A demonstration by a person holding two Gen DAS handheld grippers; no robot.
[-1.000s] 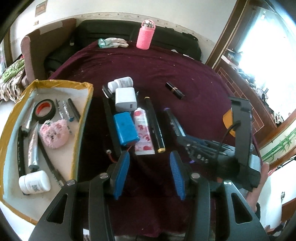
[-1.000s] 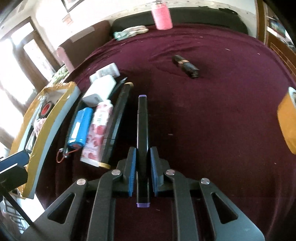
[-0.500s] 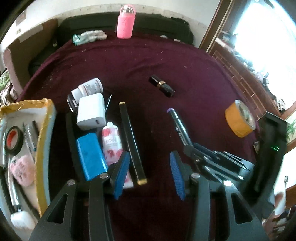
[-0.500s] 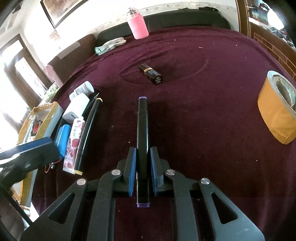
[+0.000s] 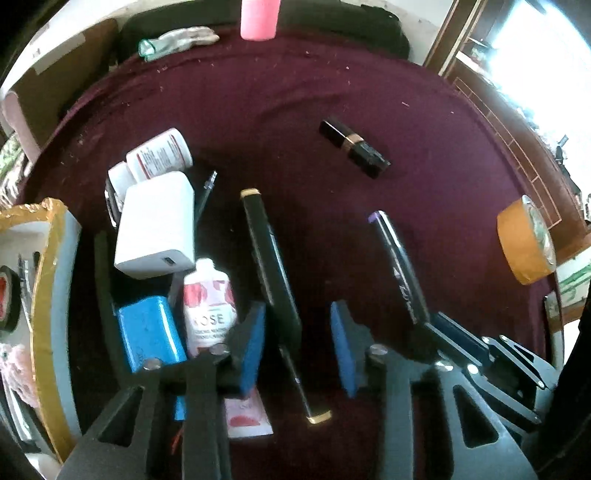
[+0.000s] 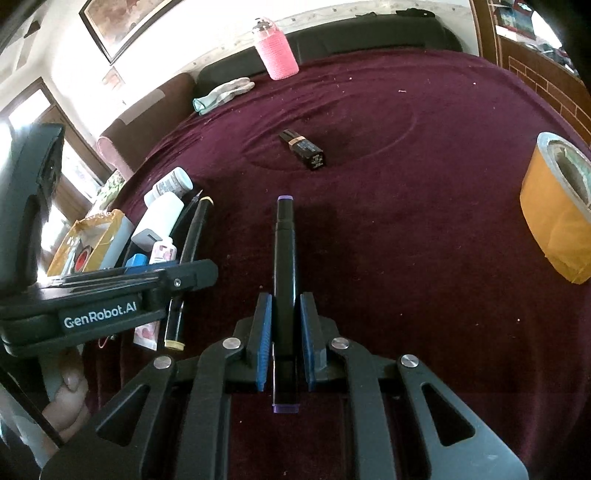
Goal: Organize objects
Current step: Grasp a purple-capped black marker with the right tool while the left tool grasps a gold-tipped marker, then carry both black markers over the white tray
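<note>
A black marker with gold ends lies on the maroon cloth, its near half between the blue pads of my left gripper. Those jaws are closing, and a gap still shows on each side of the marker. In the right wrist view the same marker runs under the left gripper, seen side-on. My right gripper is shut on a black marker with purple ends, which points forward just above the cloth. That marker and the right gripper also show in the left wrist view.
Left of the gold-ended marker lie a rose tube, a blue battery pack, a white charger and a pill bottle. A gold-edged tray stands far left. A lipstick, tape roll and pink bottle lie farther out.
My left gripper has moved right and down from the blue battery pack to straddle the gold-ended marker, and its jaws have narrowed. The right gripper's view swung slightly; its hold on the purple-ended marker is unchanged.
</note>
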